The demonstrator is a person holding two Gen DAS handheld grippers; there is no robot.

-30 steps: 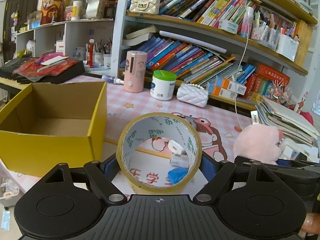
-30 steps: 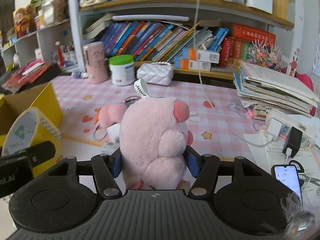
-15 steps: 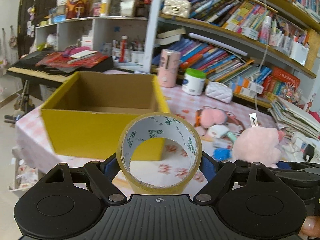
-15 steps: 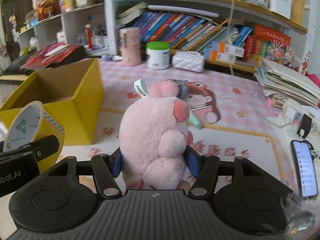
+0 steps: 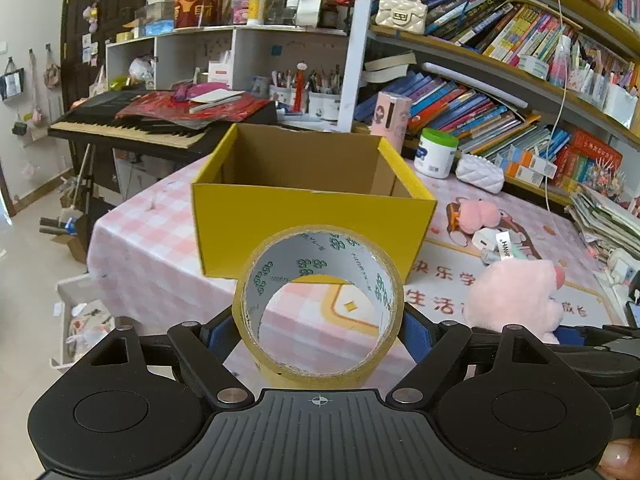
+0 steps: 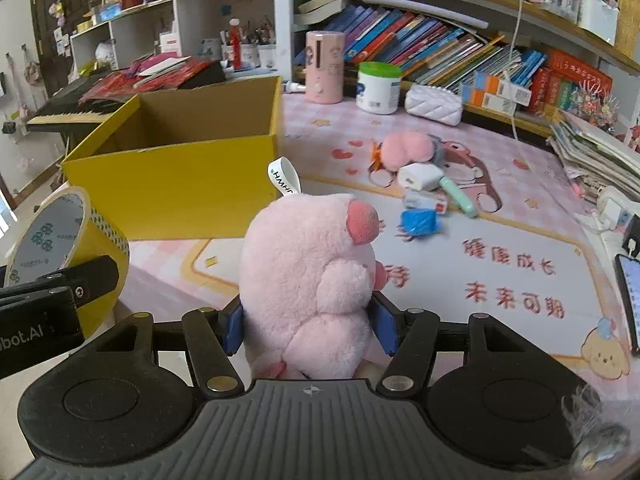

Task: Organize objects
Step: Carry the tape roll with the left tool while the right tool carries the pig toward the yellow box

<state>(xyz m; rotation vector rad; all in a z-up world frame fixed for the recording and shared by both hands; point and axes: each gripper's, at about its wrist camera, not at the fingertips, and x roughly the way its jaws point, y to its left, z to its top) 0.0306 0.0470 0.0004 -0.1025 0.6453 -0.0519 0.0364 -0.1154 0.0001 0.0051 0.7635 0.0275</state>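
Left gripper (image 5: 320, 330) clamps a roll of yellowish tape (image 5: 319, 304) by its outer sides, blue pads against the roll, its open core facing the camera. Right gripper (image 6: 308, 328) holds a pink plush pig (image 6: 310, 280) between its blue pads, the white loop tag (image 6: 283, 178) standing up from the toy's top. Both loads hang above the counter (image 5: 144, 264) near its front edge, side by side, the tape to the left of the pig. Just beyond them stands a yellow cardboard box (image 5: 312, 216), open at the top, near the counter's left edge; nothing shows inside it. Right of the box, toward the middle of the counter, lie a small pink plush (image 6: 404, 146), a white charger (image 6: 418, 176), a mint-green pen-like item (image 6: 460, 196) and a blue crumpled piece (image 6: 420, 222). At the back edge: a pink cylinder (image 6: 325, 66), a green-lidded white jar (image 6: 378, 86), a white quilted pouch (image 6: 434, 104).
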